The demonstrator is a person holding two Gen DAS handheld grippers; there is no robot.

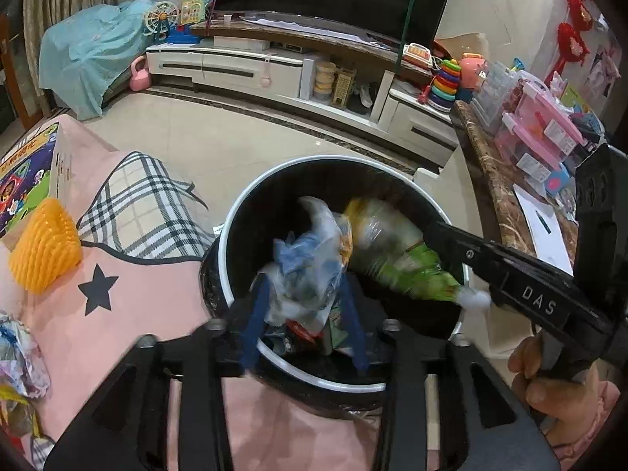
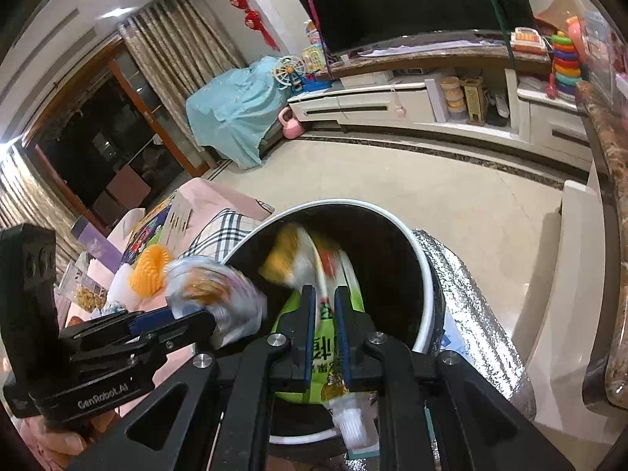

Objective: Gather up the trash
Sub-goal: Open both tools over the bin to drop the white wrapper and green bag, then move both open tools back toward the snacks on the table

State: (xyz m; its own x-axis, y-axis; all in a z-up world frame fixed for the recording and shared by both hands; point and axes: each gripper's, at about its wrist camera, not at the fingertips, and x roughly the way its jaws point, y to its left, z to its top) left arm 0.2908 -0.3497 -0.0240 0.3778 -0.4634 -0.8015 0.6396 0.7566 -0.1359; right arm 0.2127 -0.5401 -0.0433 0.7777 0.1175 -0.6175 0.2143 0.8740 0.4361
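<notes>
A black trash bin with a white rim [image 1: 224, 243] [image 2: 417, 244] stands below both grippers, with wrappers lying inside. My left gripper [image 1: 306, 279] [image 2: 214, 318] hangs over the bin's near edge, its blue fingers spread. A crumpled clear-and-blue plastic bag [image 1: 310, 259] [image 2: 219, 290] sits loose and blurred between them. My right gripper [image 2: 324, 290] [image 1: 428, 228] reaches in from the right. Its blue pads lie close against a green drink pouch [image 2: 324, 349] [image 1: 396, 253] with a white cap, whose top end is blurred over the bin.
To the left is a pink cloth [image 1: 117, 294] with a plaid patch, a yellow ribbed basket [image 1: 43, 249], a toy box and crumpled wrappers [image 1: 19, 357]. A marble counter [image 1: 490, 180] with pink boxes runs along the right. A silver foil bag [image 2: 471, 294] leans beside the bin.
</notes>
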